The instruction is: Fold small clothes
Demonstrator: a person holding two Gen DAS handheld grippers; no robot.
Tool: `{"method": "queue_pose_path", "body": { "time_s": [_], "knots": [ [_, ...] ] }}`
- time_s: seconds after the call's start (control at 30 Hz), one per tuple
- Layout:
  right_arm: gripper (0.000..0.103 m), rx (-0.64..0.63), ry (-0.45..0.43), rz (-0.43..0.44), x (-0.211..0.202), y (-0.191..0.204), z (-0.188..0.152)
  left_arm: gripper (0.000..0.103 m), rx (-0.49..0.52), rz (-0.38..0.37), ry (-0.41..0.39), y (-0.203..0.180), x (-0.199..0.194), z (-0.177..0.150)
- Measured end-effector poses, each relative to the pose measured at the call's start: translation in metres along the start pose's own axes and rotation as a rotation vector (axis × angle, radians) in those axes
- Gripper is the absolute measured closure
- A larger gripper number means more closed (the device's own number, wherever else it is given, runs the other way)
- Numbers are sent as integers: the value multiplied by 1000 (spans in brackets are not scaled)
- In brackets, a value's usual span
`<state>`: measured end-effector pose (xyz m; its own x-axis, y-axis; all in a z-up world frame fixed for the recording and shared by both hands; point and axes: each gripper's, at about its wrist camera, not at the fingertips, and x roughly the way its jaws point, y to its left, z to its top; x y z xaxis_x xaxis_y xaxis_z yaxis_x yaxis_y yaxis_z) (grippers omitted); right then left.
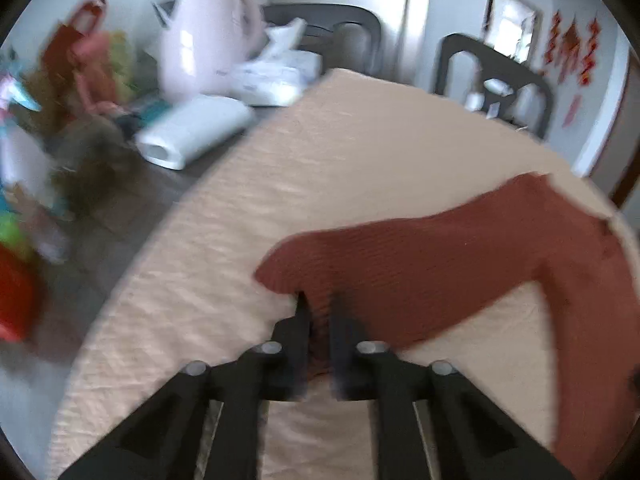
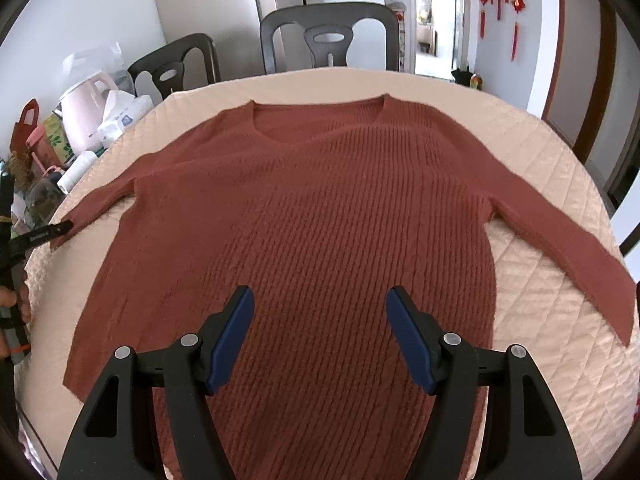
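Left tool [image 1: 318, 304] clenched on sweater [image 2: 320, 220] sleeve cuff; right tool [image 2: 320, 304] released above its body.

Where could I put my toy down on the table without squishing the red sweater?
Bare quilted cover shows between the sweater body and its right sleeve, and along the far edge by the chairs. The left side is crowded: kettle, tissue packs, paper roll, plus the left tongs pinching the sleeve cuff.
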<state>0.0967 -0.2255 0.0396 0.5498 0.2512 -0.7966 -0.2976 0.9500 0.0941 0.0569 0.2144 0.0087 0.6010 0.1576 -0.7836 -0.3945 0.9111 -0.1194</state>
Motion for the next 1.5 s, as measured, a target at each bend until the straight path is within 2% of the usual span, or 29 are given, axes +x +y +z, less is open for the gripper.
{"method": "queue_pose_path", "body": {
  "time_s": [0.07,0.17,0.3,0.43,0.57,0.63,0.67,0.7,0.77,0.83,0.9,1.0,1.07,1.13,1.2,1.3,1.37,1.4,1.43,1.5],
  "knots": [
    [34,-1,9,-3,3,-1,-2,94,-28,-74,-17,-5,-7,6],
    [34,3,4,-1,2,-3,-3,94,-39,-238,-54,-25,-23,19],
    [34,15,1,-2,1,-7,-1,94,42,-398,-82,-81,-42,37],
    [34,20,1,-8,0,-11,2,94,126,-538,-40,-151,-35,47],
    [34,34,3,-15,-4,-17,2,93,172,-670,111,-211,6,40],
    [34,42,5,-12,-6,-19,3,87,191,-711,177,-229,20,33],
    [34,47,6,-9,-8,-21,3,75,201,-724,198,-236,21,29],
    [34,49,6,-6,-10,-22,4,63,205,-739,195,-238,18,28],
    [34,55,-5,7,-17,-24,9,52,217,-791,151,-235,0,30],
    [34,56,-23,25,-24,-22,16,50,237,-789,105,-227,-18,36],
    [34,58,-35,50,-27,-21,26,50,258,-745,58,-213,-30,43],
    [34,59,-39,103,-22,-14,45,49,273,-611,13,-190,-29,46],
    [36,57,-38,141,-9,-7,59,49,252,-564,29,-174,-20,47],
    [49,69,-3,162,13,-2,74,49,225,-530,55,-161,-10,44],
    [57,76,35,183,37,3,88,49,216,-498,56,-154,-4,39],
    [62,102,122,185,82,9,102,49,203,-486,60,-151,2,37],
    [66,96,117,171,93,13,105,49,201,-476,59,-152,6,36],
    [77,84,112,155,93,15,107,49,203,-475,57,-153,7,37],
    [100,73,124,164,94,18,111,49,204,-475,56,-154,11,38],
    [99,56,109,162,88,19,115,49,205,-478,53,-158,15,38]
  ]
}}
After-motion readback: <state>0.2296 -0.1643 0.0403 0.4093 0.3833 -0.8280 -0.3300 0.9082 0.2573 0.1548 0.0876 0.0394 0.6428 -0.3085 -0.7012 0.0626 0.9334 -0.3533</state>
